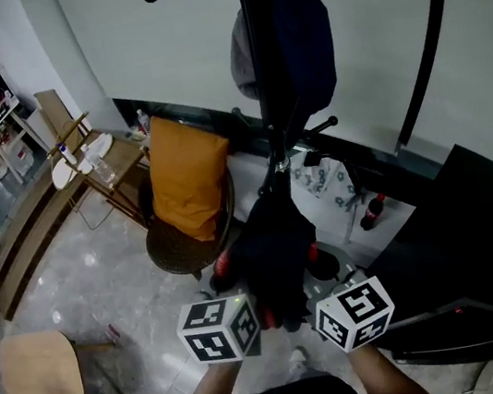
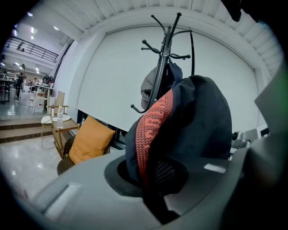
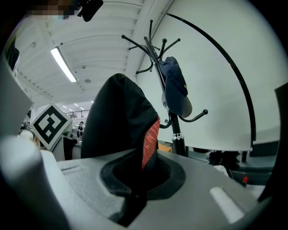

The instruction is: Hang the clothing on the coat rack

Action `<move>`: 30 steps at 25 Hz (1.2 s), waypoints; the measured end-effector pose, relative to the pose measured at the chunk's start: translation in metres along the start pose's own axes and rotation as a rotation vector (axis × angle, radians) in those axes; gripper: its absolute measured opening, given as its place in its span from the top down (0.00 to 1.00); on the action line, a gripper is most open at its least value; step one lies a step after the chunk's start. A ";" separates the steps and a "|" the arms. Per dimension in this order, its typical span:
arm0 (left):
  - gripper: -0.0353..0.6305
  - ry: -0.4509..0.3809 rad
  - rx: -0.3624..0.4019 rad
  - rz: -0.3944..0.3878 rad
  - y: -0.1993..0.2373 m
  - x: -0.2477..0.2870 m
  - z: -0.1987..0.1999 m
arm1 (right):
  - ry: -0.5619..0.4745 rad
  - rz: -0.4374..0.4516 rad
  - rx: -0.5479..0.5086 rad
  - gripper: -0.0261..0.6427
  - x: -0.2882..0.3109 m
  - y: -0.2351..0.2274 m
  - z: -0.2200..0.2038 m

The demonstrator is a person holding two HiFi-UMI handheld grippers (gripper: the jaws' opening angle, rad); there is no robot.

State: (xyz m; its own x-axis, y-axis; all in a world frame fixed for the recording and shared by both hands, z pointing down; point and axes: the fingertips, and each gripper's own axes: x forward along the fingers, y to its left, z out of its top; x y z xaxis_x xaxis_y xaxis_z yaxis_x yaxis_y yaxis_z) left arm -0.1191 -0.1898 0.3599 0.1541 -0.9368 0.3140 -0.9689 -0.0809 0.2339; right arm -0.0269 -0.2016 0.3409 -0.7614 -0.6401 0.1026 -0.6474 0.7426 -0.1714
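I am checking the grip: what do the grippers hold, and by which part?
Both the left gripper and right gripper pinch the dark garment at its red-trimmed edge.

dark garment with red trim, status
Left tool, right tool shut on dark fabric garment with red trim. Not hung. Black metal coat rack ahead, dark cap on it.

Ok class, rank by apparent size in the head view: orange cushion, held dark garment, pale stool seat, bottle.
Tied first: orange cushion and dark garment look alike; the garment is nearer.
Then: pale stool seat.
Smallest: bottle.
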 end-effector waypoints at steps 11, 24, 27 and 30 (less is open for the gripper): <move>0.92 -0.002 0.010 0.028 0.004 0.022 0.007 | -0.001 0.037 0.006 0.92 0.019 -0.017 0.004; 0.92 0.029 0.009 -0.083 0.022 0.056 0.018 | 0.014 -0.069 0.004 0.92 0.049 -0.025 0.006; 0.92 0.039 0.014 -0.123 0.023 0.065 0.021 | 0.015 -0.107 0.003 0.92 0.054 -0.029 0.008; 0.92 0.046 0.020 -0.155 0.026 0.075 0.024 | 0.013 -0.138 0.002 0.92 0.061 -0.032 0.008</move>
State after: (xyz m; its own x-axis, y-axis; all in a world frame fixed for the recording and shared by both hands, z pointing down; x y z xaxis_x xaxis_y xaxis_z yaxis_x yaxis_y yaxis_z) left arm -0.1377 -0.2707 0.3679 0.3104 -0.8961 0.3172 -0.9364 -0.2307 0.2643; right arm -0.0519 -0.2661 0.3445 -0.6656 -0.7335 0.1377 -0.7459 0.6473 -0.1572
